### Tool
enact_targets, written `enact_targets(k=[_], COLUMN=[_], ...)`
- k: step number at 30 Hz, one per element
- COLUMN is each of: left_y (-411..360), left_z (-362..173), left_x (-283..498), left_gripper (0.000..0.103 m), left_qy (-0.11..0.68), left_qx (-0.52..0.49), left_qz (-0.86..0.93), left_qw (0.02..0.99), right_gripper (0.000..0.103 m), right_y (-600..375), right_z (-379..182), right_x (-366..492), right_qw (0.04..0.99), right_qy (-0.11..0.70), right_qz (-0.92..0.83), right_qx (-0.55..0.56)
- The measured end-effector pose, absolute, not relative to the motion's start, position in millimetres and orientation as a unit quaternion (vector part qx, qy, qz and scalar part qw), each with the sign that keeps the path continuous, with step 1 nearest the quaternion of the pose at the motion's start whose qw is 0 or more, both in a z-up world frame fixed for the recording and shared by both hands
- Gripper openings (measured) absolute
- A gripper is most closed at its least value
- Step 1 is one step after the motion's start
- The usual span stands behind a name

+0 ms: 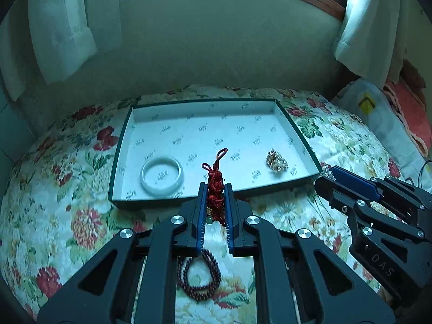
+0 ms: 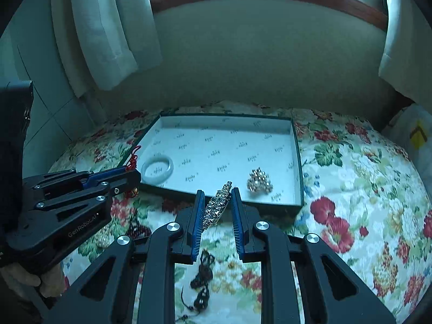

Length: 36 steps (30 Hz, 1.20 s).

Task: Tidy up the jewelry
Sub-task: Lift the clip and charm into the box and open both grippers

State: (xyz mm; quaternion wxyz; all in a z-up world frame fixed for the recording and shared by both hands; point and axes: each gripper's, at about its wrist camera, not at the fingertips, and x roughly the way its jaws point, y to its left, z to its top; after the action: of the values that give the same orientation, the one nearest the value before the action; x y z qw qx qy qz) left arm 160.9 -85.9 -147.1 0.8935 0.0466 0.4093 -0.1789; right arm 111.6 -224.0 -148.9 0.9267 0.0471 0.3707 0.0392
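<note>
Nearest to you, on the floral bedspread [image 1: 54,216] under the left gripper [image 1: 215,189], lies a dark red bead bracelet [image 1: 201,275] in a loose coil. Under the right gripper [image 2: 217,197] lies a black cord piece [image 2: 201,278]. Neither has reached the box yet.

Your left gripper is clamped narrow on a red knotted cord [image 1: 216,186]. Its long axis runs forward along the fingers, loops poking out past the tips toward the box [image 1: 120,162]. A small green bead and a gold tag hang at its lower end.

Your right gripper is pinched on a silver link bracelet [image 2: 217,208], held edge-on and slanted, far end up and right. It looks held, though contact on the right pad is hard to confirm.

The key relation: both tips sit just short of the box's near rim, so each load needs only to go forward over the rim. The left gripper is nearer the white bangle [image 1: 161,175] at the near-left. The right is nearer the gold cluster [image 2: 259,181] at the near-right. The middle floor between the 2 pieces is bare.

Hidden or unclear:
- A pale gold item shows under the left gripper in the right wrist view, mostly covered.
- The red cord's full length is masked by the fingers.
- The bedspread's pattern blurs small pieces.
</note>
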Motion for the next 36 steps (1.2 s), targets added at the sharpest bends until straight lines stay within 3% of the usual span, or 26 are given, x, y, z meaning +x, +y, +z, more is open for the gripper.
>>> enact_targets(k=[10,20,23,26,29,36], left_y=[-104.8,-115.8,-116.0,-113.7,-106.1,-94.8], left_z=[-193.5,-229.3,-230.4,-229.5,-224.5,-199.4], left_x=[239.2,263.6,266.3,268.0,269.2,253.9], left_gripper=[0.012,0.014,0.029,0.034,0.056,0.059], left_qy=[0.434,0.456,0.457,0.457,0.455,0.441], left_qx=[0.051,0.066,0.065,0.062,0.049,0.031], left_qz=[-0.179,-0.179,-0.174,-0.169,-0.160,-0.168], left_qw=[0.881,0.869,0.870,0.871,0.875,0.881], right_gripper=[0.020,0.021,0.024,0.037,0.043,0.044], right_y=[-217.2,-221.9,-224.1,-231.0,-238.3,-245.8], right_z=[-197.9,-241.5,-245.4,-244.7,-238.1,-212.2], right_x=[200.6,227.0,228.2,228.6,226.0,205.2], right_qw=[0.914,0.894,0.893,0.895,0.899,0.910], right_qy=[0.402,0.443,0.446,0.442,0.433,0.411], right_qz=[0.053,0.052,0.051,0.041,0.036,0.030], right_qx=[0.033,0.030,0.034,0.040,0.048,0.055])
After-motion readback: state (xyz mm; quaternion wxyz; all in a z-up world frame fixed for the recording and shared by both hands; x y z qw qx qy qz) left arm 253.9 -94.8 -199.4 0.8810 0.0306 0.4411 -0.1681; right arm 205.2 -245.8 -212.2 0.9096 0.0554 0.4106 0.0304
